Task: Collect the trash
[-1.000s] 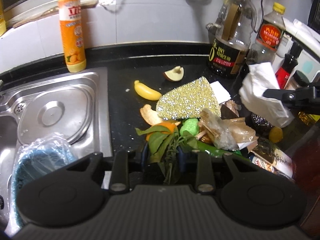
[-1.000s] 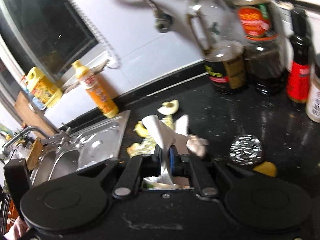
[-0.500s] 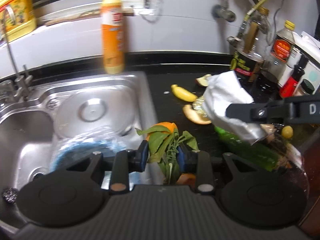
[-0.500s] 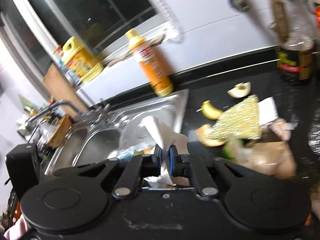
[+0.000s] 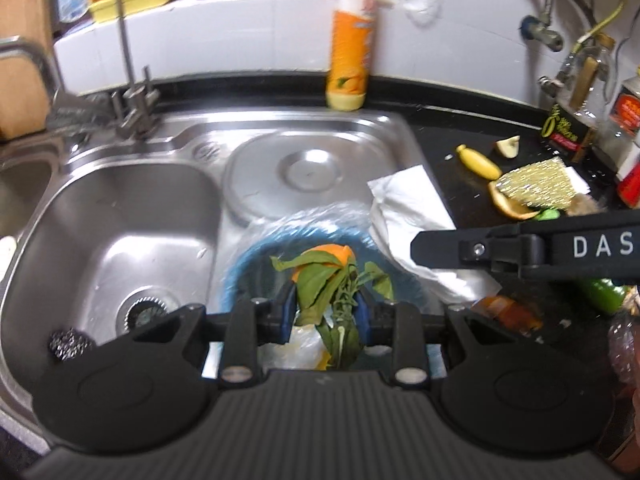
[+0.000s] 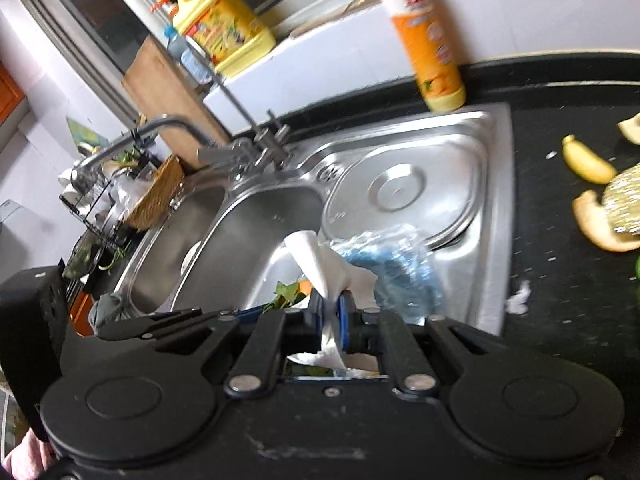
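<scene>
A: Left hand-held gripper [image 5: 325, 314] clamps leafy scraps [image 5: 328, 280] over the bag-lined blue bin [image 5: 240, 264] in the sink [image 5: 132, 208]; right hand-held gripper [image 6: 329, 316] pinches a white tissue [image 6: 328, 268] beside it.

B: Risk: the tissue sits near the bin's rim, so it may land in the sink. Leaves could cling to the pads.

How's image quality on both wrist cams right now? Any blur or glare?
Left wrist: motion blur smears the orange bottle and back wall; the leafy scraps in the left tongs stay sharp; glare on the steel sink. Right wrist: tilted view, bottle and blue bag-lined bin smeared; the tissue in the right tongs is fairly crisp.
</scene>
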Demonstrator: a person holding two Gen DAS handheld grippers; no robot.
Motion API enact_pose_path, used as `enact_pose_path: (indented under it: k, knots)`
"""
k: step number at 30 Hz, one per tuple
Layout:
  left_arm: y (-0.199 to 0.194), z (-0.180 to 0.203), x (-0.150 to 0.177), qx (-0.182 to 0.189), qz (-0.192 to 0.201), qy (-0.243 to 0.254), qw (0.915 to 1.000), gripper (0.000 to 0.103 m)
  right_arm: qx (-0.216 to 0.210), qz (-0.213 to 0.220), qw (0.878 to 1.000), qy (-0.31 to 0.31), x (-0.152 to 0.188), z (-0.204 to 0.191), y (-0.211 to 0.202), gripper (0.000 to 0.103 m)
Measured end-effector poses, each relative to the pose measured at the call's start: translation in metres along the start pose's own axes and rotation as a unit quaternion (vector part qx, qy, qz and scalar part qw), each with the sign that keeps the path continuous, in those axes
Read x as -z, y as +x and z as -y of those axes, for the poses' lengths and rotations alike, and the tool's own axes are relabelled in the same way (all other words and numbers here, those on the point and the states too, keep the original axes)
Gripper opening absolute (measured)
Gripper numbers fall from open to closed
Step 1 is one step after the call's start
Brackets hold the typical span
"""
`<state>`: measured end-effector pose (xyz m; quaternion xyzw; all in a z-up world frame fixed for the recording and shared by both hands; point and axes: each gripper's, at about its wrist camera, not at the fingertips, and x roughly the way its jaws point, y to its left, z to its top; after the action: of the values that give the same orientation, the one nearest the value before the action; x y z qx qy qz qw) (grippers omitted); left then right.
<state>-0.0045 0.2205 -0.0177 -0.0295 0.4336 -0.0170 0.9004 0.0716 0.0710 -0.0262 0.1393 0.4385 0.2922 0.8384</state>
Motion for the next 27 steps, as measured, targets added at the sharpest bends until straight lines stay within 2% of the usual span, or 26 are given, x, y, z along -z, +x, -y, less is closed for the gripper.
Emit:
enact_pose_path:
  k: [10, 19, 20, 21, 23, 25, 27]
  knots:
    - [0.022, -0.026, 0.016, -0.005, -0.038, 0.000, 0.9993, 0.030, 0.019, -0.040, 0.999, 0.006, 0.014, -0.007, 0.049, 0.008]
    - [0.037, -0.032, 0.024, 0.003, -0.056, 0.002, 0.9984, 0.030, 0.035, -0.059, 0.998, 0.002, 0.019, -0.007, 0.063, 0.014]
    - [0.038, -0.032, 0.024, 0.003, -0.057, 0.003, 0.9984, 0.030, 0.036, -0.061, 0.998, 0.002, 0.019, -0.006, 0.063, 0.018]
    - [0.040, -0.033, 0.025, 0.004, -0.058, 0.003, 0.9983, 0.030, 0.037, -0.061, 0.997, 0.002, 0.019, -0.006, 0.063, 0.027]
    - [0.041, -0.033, 0.026, 0.004, -0.061, 0.003, 0.9981, 0.031, 0.038, -0.060, 0.997, 0.000, 0.019, -0.006, 0.062, 0.033]
    - [0.042, -0.031, 0.027, 0.001, -0.063, 0.006, 0.9980, 0.038, 0.037, -0.061, 0.997, -0.001, 0.018, -0.005, 0.061, 0.045]
    - [0.040, -0.029, 0.028, 0.004, -0.061, 0.012, 0.9981, 0.061, 0.039, -0.059, 0.998, 0.000, 0.017, -0.005, 0.059, 0.081]
